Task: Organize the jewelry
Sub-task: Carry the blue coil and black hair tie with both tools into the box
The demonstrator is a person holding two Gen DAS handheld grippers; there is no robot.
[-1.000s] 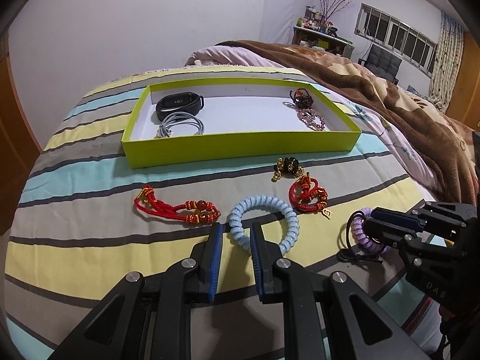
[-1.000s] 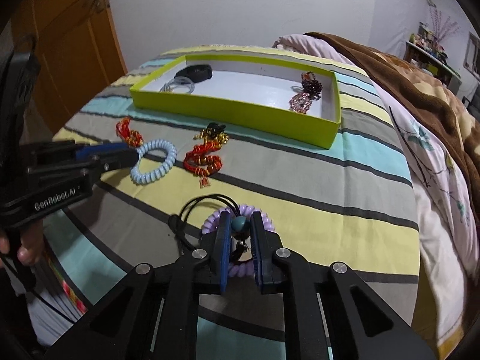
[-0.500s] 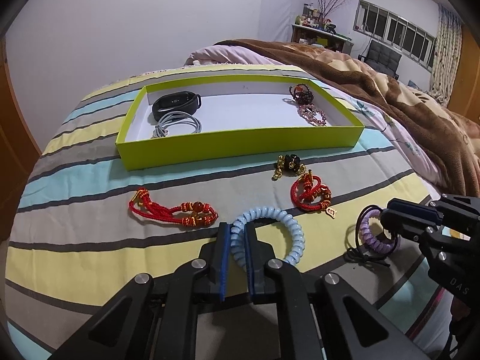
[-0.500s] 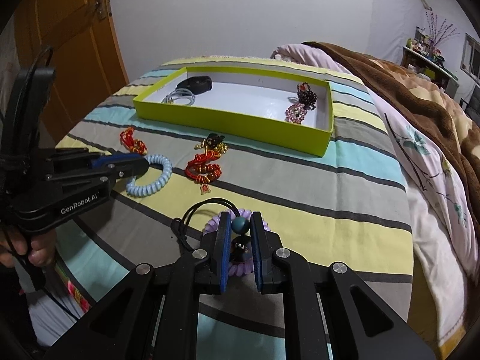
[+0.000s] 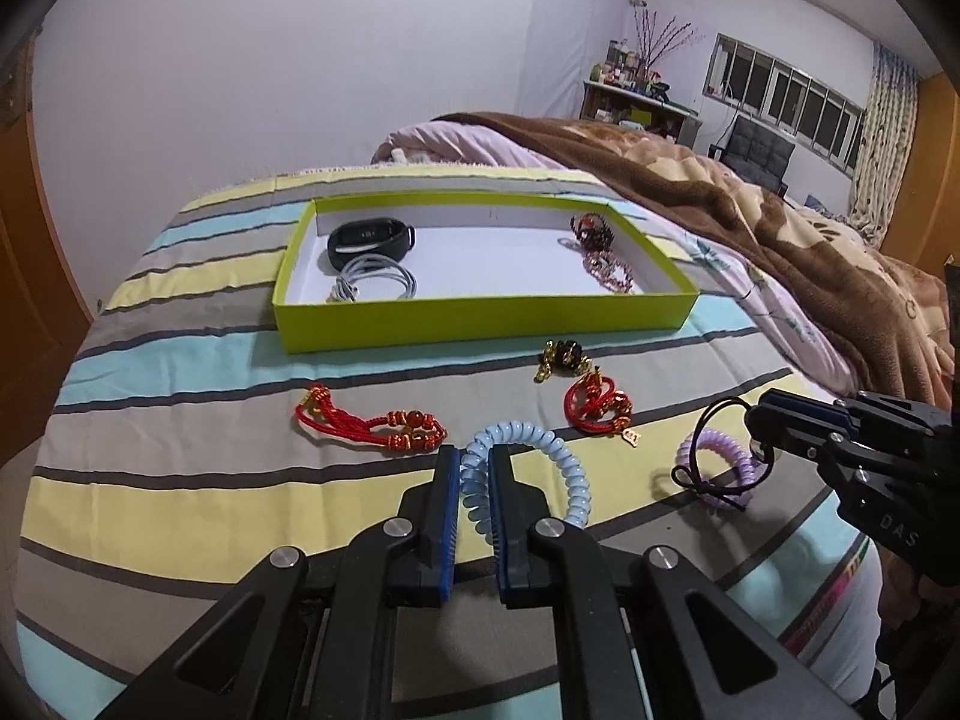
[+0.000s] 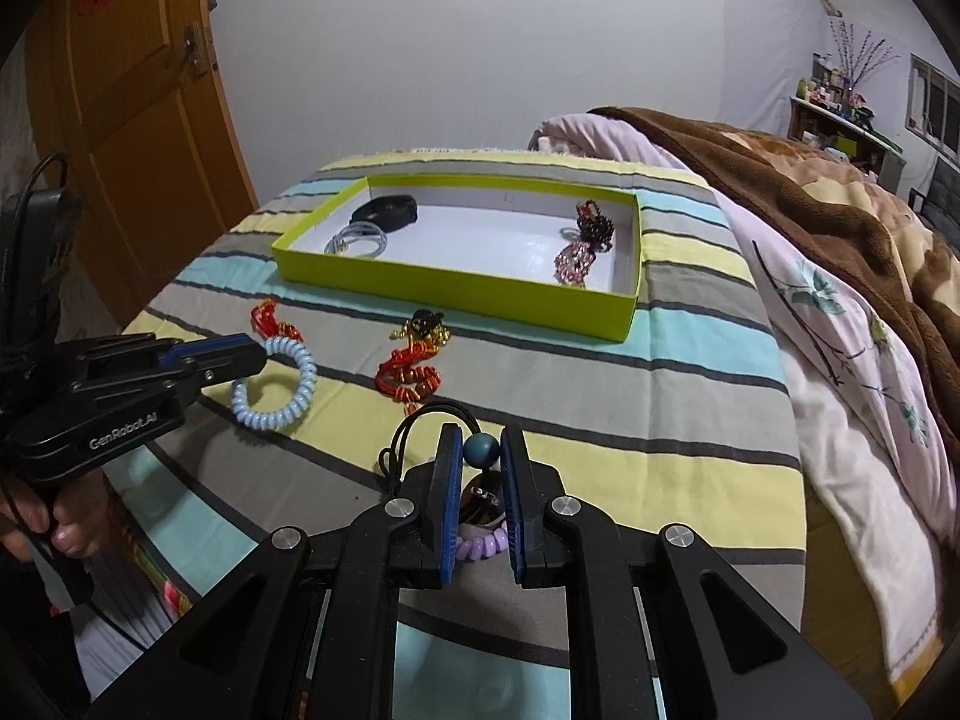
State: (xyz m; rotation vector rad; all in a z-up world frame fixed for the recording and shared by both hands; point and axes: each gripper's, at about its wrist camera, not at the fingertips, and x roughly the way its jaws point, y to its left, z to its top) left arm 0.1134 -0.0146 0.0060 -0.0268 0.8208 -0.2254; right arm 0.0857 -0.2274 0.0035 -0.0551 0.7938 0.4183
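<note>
Left gripper [image 5: 474, 468] clamps the blue coil [image 5: 528, 474], ring flat on the striped bedspread [image 5: 180, 480], loop trailing right. Right gripper [image 6: 480, 456] is pinched on the purple coil [image 6: 477, 543] with its teal bead [image 6: 482, 450]; most of that coil is hidden. Red bracelets [image 5: 372, 426] and a gold-black piece [image 5: 561, 357] lie before the green tray [image 5: 480, 318].

A home bedroom: a bed [image 5: 180, 480] with striped cover fills the frame, brown blanket [image 5: 750, 228] at right, cluttered shelf [image 5: 636, 102] and curtained window [image 5: 798, 114] upper right.
</note>
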